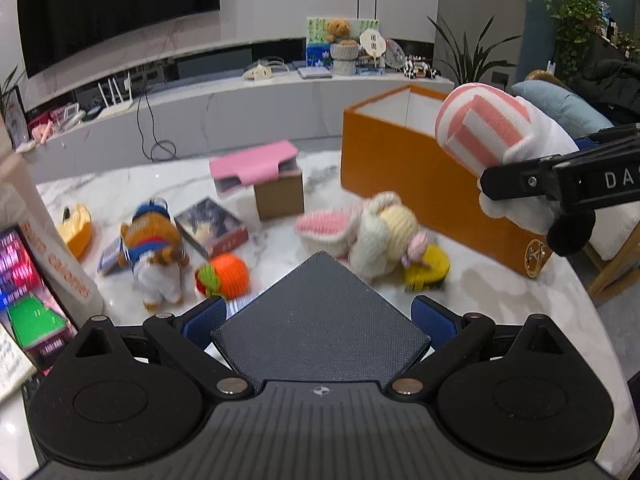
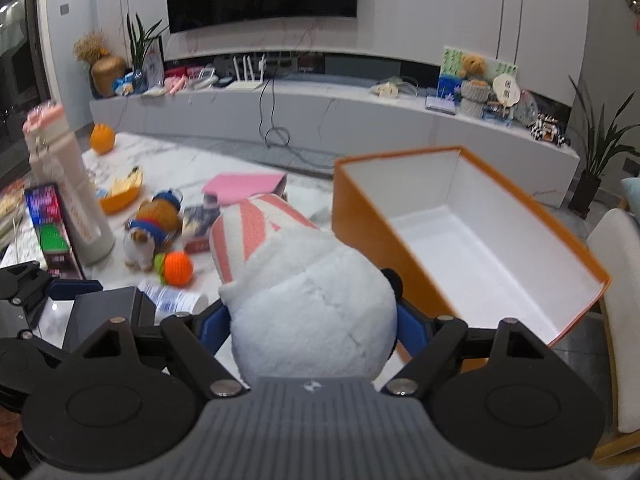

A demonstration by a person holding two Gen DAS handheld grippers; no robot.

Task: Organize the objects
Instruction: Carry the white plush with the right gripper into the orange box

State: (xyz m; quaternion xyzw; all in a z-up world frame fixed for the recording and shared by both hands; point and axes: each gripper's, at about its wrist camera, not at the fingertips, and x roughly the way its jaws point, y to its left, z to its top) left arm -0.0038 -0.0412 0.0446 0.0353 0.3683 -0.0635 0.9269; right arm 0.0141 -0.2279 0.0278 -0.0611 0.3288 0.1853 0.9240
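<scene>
Gripping a dark grey box (image 1: 320, 320) by two opposite corners, the left tongs (image 1: 320, 316) stand wide, with a blue pad pressed against each side of the box, which sits turned like a diamond between them, above the white marble table (image 1: 500, 280). The right tongs (image 2: 314, 320) are also spread wide and clamp a white plush toy (image 2: 312, 308) with a pink-and-white striped top; the blue pads press into its fluffy body on both sides. In the left wrist view this plush toy (image 1: 500, 132) hangs in front of the near wall of the orange box (image 1: 400, 168), held up off the table by the right tongs (image 1: 532, 184). The orange box (image 2: 368, 208) stands open on the table, its white inside showing nothing in it, just to the right of the held toy in the right wrist view. Lying on the table are a rabbit plush (image 1: 360, 228) beside a yellow toy (image 1: 428, 268), an orange knitted ball (image 1: 228, 272) with a green leaf end, a brown bear toy (image 1: 154, 248) in blue and white, a book (image 1: 212, 228), and a small cardboard box (image 1: 280, 196) with a pink case (image 1: 252, 164) on top.
</scene>
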